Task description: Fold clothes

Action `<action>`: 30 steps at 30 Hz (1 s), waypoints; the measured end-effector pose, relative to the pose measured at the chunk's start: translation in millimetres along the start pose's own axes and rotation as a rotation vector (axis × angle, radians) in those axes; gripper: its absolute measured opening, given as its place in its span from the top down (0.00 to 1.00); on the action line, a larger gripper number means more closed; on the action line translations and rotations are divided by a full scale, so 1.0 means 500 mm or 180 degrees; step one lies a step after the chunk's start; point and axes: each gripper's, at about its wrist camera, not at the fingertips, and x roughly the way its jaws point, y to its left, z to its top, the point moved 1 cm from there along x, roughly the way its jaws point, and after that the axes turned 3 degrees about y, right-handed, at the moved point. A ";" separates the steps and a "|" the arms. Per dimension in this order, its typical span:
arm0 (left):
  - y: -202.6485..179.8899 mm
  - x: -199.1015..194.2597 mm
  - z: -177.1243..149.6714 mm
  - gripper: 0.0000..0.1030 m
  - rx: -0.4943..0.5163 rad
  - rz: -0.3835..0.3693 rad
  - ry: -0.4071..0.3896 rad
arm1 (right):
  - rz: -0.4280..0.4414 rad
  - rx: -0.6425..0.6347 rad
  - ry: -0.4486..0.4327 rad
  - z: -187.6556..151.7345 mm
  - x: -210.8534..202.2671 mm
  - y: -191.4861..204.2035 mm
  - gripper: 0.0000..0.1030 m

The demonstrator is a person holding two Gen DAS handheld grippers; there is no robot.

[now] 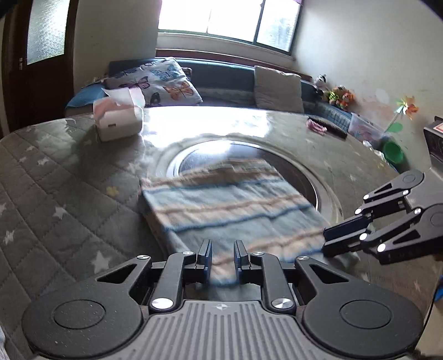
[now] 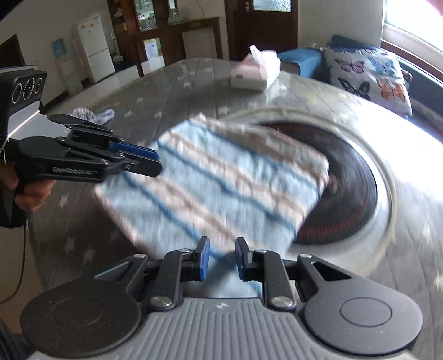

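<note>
Left gripper and right gripper each clamp the near edge of a striped towel, its long axis running away toward the window.

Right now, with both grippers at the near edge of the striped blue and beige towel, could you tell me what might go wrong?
1. The striped blue and beige towel lies partly over the round dark recess in the grey quilted table cover; that part could sag out of shape.
2. The left gripper and the right gripper each have only the near edge between their fingers, so it may slip out.
</note>
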 end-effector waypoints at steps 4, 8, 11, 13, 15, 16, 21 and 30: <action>0.011 -0.010 -0.021 0.83 -0.0047 -0.0009 -0.0048 | -0.0030 0.0028 -0.0016 -0.035 -0.008 0.002 0.80; 0.022 -0.039 -0.021 0.83 -0.0144 -0.0004 -0.0172 | -0.0041 -0.0074 -0.0065 -0.019 -0.023 0.017 0.80; 0.032 -0.035 -0.031 0.83 -0.0189 0.0010 -0.0116 | 0.0065 -0.0163 -0.0208 0.008 -0.022 0.041 0.79; 0.039 -0.029 -0.038 0.82 -0.0227 0.0026 -0.0069 | 0.0151 -0.0215 -0.0261 0.023 -0.016 0.056 0.78; 0.043 -0.032 -0.040 0.82 -0.0277 0.0027 -0.0077 | 0.0250 -0.0290 -0.0287 0.037 0.003 0.080 0.76; 0.046 -0.033 -0.041 0.82 -0.0302 0.0027 -0.0082 | 0.0284 -0.0338 -0.0282 0.041 0.017 0.092 0.76; 0.055 -0.040 -0.044 0.80 -0.0364 0.0031 -0.0084 | 0.0222 -0.0484 -0.0103 0.035 0.055 0.125 0.75; 0.083 -0.057 -0.027 0.82 -0.0650 0.0052 -0.0152 | 0.0226 -0.0675 -0.0359 0.063 0.051 0.172 0.75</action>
